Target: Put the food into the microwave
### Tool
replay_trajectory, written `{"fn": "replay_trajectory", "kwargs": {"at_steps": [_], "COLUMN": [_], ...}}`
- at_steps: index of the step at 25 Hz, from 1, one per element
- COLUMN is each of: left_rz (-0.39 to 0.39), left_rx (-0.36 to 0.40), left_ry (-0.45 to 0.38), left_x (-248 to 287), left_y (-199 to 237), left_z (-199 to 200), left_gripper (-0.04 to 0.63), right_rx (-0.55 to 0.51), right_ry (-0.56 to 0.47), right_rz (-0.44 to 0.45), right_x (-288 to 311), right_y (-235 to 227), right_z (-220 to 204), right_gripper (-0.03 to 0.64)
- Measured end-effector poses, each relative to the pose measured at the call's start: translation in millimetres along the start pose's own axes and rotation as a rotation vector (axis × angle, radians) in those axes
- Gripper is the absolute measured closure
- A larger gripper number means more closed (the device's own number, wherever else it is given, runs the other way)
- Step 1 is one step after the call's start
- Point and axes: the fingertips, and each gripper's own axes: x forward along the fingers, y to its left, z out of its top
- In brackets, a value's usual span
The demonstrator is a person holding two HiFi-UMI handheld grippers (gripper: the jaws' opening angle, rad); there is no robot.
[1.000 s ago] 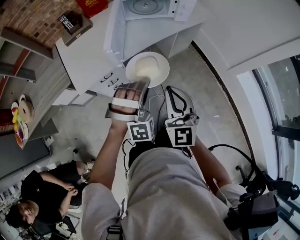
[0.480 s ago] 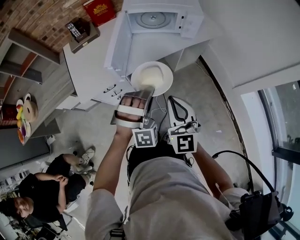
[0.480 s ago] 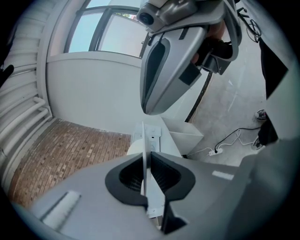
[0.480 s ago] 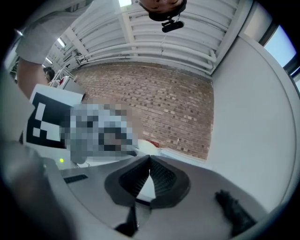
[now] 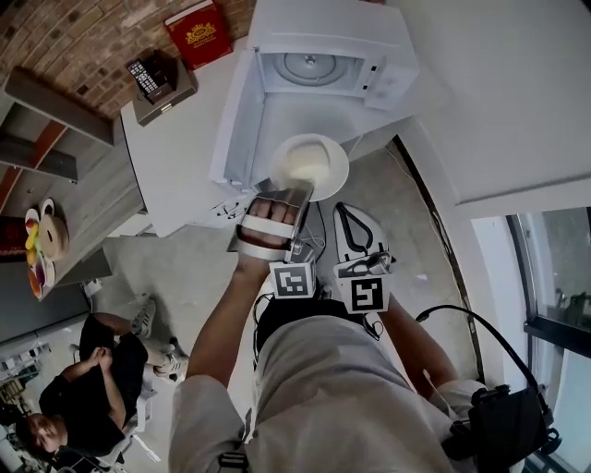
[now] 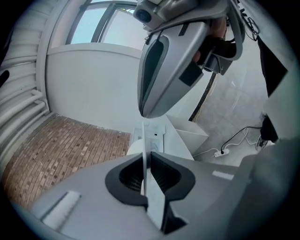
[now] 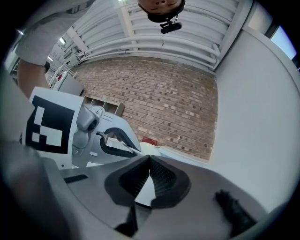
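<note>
A white plate with pale food hangs in front of the open white microwave, below its cavity and glass turntable. The microwave door is swung out to the left. My left gripper is shut on the plate's near rim. In the left gripper view the rim shows edge-on between the pads of my left gripper. My right gripper is beside it on the right, shut and holding nothing. In the right gripper view the right gripper has its pads meeting.
The microwave stands on a white counter with drawers. A red book and a brown box lie to its left. A seated person is at the lower left. A power cable lies on the grey floor.
Both grippers and the plate have moved forward together, closer to the open microwave. The microwave now shows larger and nearer in the head view. The grip on the plate is unchanged.
</note>
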Motion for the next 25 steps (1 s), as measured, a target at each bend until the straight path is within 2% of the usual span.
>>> {"fn": "replay_trajectory", "kwargs": {"at_steps": [3, 6, 13, 17, 21, 25], "left_rz": [-0.012, -0.008, -0.001, 0.026, -0.001, -0.032], "left_rx": [-0.007, 0.013, -0.031, -0.032, 0.009, 0.008], "left_ry": [-0.021, -0.031, -0.041, -0.055, -0.028, 0.019], "left_x": [20, 32, 71, 99, 134, 165], "left_y": [6, 15, 27, 30, 32, 19], "left_z": [-3, -15, -19, -13, -14, -24], "left_gripper": [0.558, 0.558, 0.558, 0.557, 0.558, 0.557], "right_rx": [-0.026, 0.027, 0.026, 0.031, 0.028, -0.009], "right_ry": [0.032, 0.049, 0.055, 0.065, 0.050, 0.060], "right_rz": [-0.004, -0.032, -0.077, -0.070, -0.067, -0.001], "right_x": [18, 36, 61, 73, 93, 119], "right_y": [-9, -12, -35, -49, -73, -83], "right_z": [-2, -3, -17, -32, -46, -62], "right_gripper": [0.607, 0.607, 0.607, 0.607, 0.607, 0.607]}}
